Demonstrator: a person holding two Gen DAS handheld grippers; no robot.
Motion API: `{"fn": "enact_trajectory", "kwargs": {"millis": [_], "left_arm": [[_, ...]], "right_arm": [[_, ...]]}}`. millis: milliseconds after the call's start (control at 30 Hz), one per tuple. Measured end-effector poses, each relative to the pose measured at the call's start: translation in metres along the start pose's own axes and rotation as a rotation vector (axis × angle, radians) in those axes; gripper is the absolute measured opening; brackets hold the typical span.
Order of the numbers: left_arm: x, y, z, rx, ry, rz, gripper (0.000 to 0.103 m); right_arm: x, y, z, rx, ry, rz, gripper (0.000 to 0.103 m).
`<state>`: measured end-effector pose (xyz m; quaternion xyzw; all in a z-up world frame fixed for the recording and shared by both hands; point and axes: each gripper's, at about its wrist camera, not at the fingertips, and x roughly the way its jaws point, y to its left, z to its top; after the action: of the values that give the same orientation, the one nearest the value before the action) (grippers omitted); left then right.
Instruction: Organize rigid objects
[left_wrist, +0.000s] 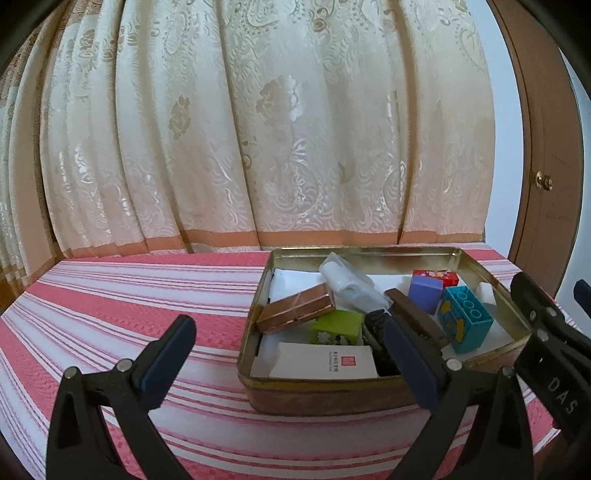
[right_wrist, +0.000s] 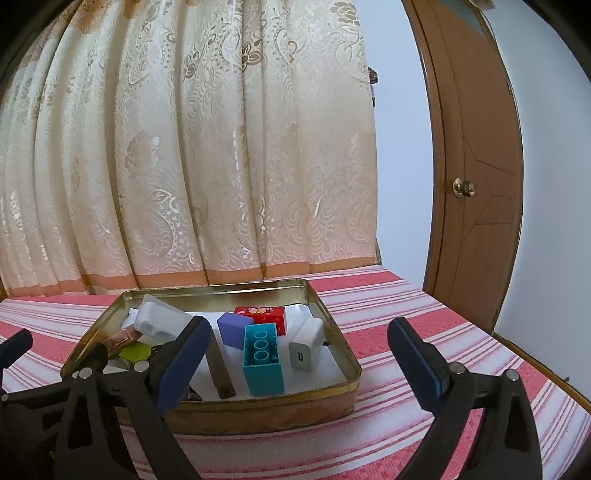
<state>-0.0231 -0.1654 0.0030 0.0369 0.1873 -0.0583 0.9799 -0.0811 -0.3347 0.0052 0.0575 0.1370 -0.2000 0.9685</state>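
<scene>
A gold metal tin (left_wrist: 255, 295) (right_wrist: 343, 354) sits on the striped cloth and holds several items: a copper-coloured box (left_wrist: 295, 314), a green block (left_wrist: 338, 326), a white card box (left_wrist: 325, 365), a purple block (left_wrist: 424, 293) (right_wrist: 234, 328), a teal brick (left_wrist: 465, 321) (right_wrist: 262, 363), a red box (right_wrist: 262, 317), a white charger (right_wrist: 304, 347), a brown bar (right_wrist: 219, 369) and a white plastic piece (right_wrist: 159, 321). My left gripper (left_wrist: 295, 365) stands open in front of the tin's near left corner. My right gripper (right_wrist: 306, 365) stands open over the tin's near right edge. Neither holds anything.
A pink and white striped cloth (left_wrist: 129, 302) covers the surface. A cream patterned curtain (left_wrist: 240, 129) hangs close behind the tin. A brown wooden door (right_wrist: 476, 166) with a brass knob stands at the right. The surface's right edge runs near the door.
</scene>
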Motion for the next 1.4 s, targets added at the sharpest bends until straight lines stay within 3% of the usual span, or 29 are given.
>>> {"fn": "enact_trajectory", "kwargs": {"millis": [200, 1400], "left_arm": [[-0.009, 0.011, -0.001, -0.056, -0.053, -0.028, 0.103], [-0.011, 0.003, -0.003, -0.024, -0.063, -0.007, 0.103]], "right_arm": [[-0.002, 0.006, -0.002, -0.046, -0.002, -0.004, 0.098], [-0.01, -0.005, -0.001, -0.005, -0.028, 0.009, 0.098]]}}
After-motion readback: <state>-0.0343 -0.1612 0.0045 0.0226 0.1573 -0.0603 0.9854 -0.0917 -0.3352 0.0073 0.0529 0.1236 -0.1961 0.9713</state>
